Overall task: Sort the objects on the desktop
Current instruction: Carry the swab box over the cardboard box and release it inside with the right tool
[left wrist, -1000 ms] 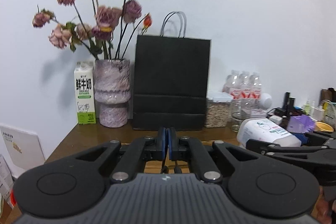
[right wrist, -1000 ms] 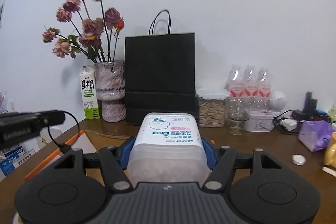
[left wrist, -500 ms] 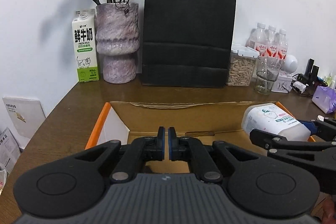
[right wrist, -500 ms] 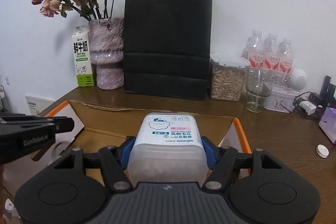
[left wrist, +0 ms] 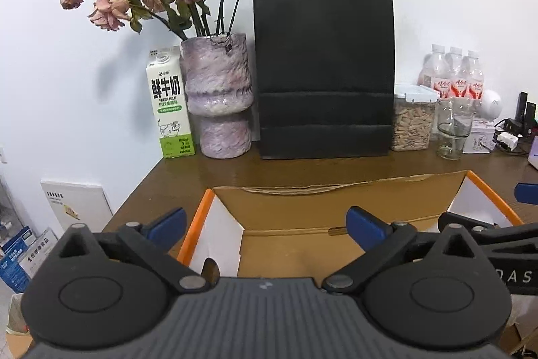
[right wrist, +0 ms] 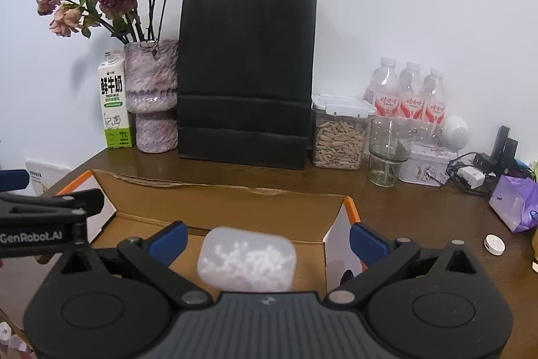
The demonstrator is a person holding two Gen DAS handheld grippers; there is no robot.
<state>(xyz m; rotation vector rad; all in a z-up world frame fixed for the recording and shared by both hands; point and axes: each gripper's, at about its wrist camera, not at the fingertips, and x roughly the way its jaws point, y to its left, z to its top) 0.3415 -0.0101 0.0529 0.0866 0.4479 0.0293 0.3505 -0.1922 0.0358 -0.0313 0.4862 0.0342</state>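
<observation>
An open cardboard box with orange edges (left wrist: 336, 190) (right wrist: 235, 190) lies on the wooden desk in front of both grippers. My right gripper (right wrist: 267, 236) is open, its jaws wide apart over the box. A translucent plastic tub of white cotton pieces (right wrist: 247, 259) lies in the box between and below the jaws, free of them and blurred. My left gripper (left wrist: 265, 221) is open and empty over the box's left part. The right gripper's arm shows at the left wrist view's right edge (left wrist: 487, 234).
Along the wall stand a milk carton (left wrist: 169, 106), a vase of dried roses (left wrist: 218, 96), a black paper bag (left wrist: 322, 73), a seed jar (right wrist: 339, 133), a glass (right wrist: 386, 150), water bottles (right wrist: 408, 90) and a tin (right wrist: 427, 167). A purple pack (right wrist: 514, 207) and small white cap (right wrist: 494, 244) lie right.
My right gripper has opened and let go of the tub, which now lies in the box. My left gripper has opened from shut. Both views have tilted slightly toward the box.
</observation>
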